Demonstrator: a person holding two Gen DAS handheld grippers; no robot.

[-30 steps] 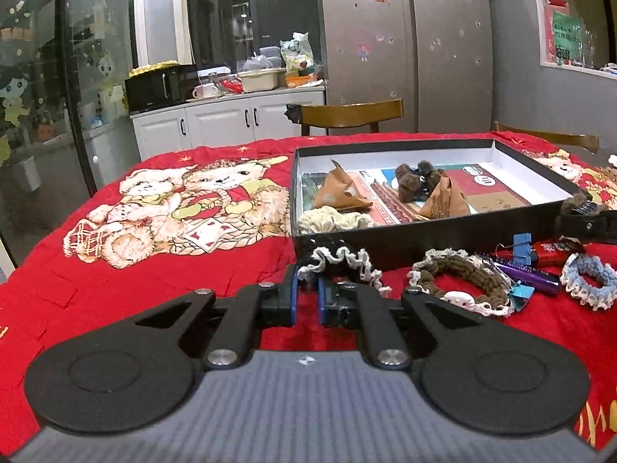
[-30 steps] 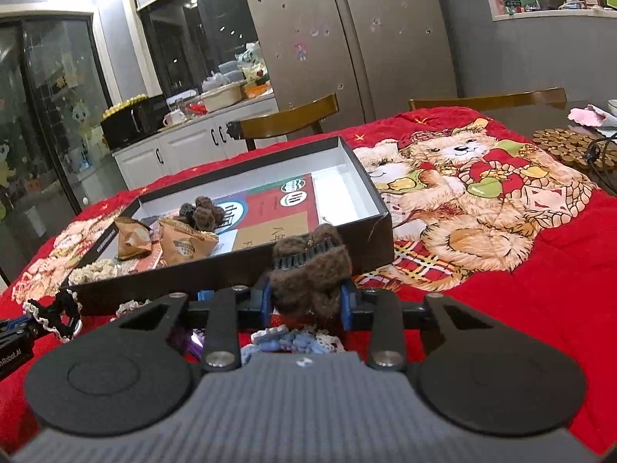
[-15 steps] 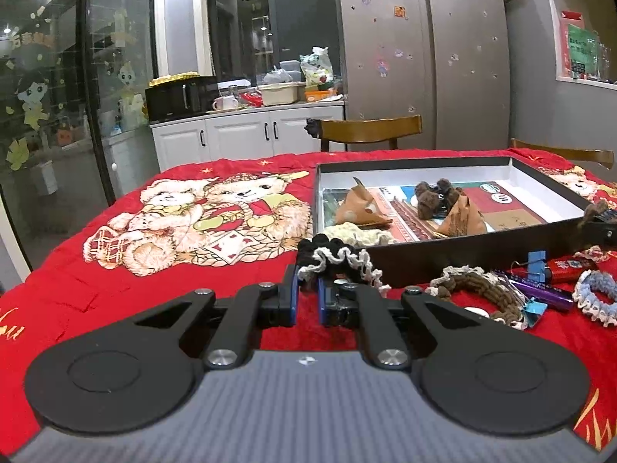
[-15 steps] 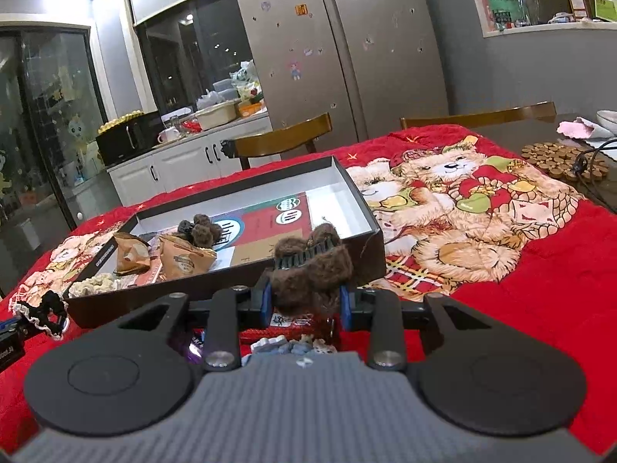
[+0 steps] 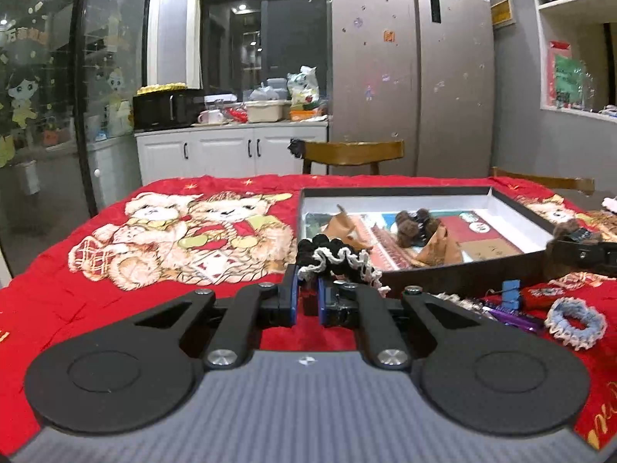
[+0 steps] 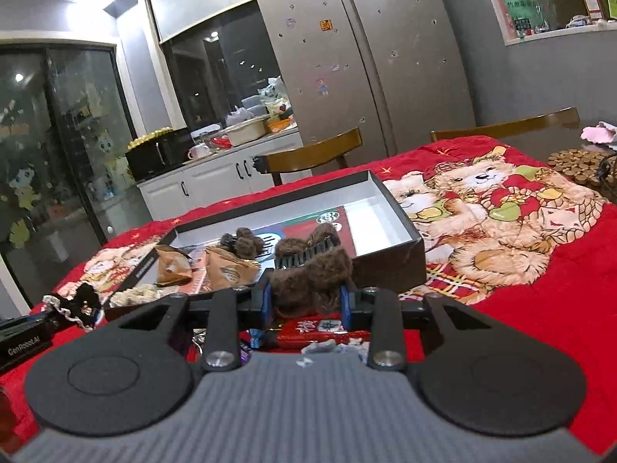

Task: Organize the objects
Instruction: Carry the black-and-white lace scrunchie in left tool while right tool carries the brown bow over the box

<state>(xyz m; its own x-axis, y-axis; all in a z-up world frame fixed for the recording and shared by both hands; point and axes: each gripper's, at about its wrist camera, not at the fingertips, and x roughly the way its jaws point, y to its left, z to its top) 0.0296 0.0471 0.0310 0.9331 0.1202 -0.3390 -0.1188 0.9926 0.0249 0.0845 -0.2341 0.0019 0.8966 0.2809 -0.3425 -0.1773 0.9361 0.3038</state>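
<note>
While several items already lie in the black box (image 5: 516, 208), each claw pinches one more: left claw (image 5: 307, 301) a black-and-white scrunchie (image 5: 335, 256), right claw (image 6: 306, 303) a brown furry clip (image 6: 312, 272); others remain on the desk (image 5: 135, 301).

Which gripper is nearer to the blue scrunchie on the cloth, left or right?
Right. In the left wrist view the right gripper hangs just behind the blue scrunchie, holding a brown hair clip. The left gripper is farther off to its left.
</note>
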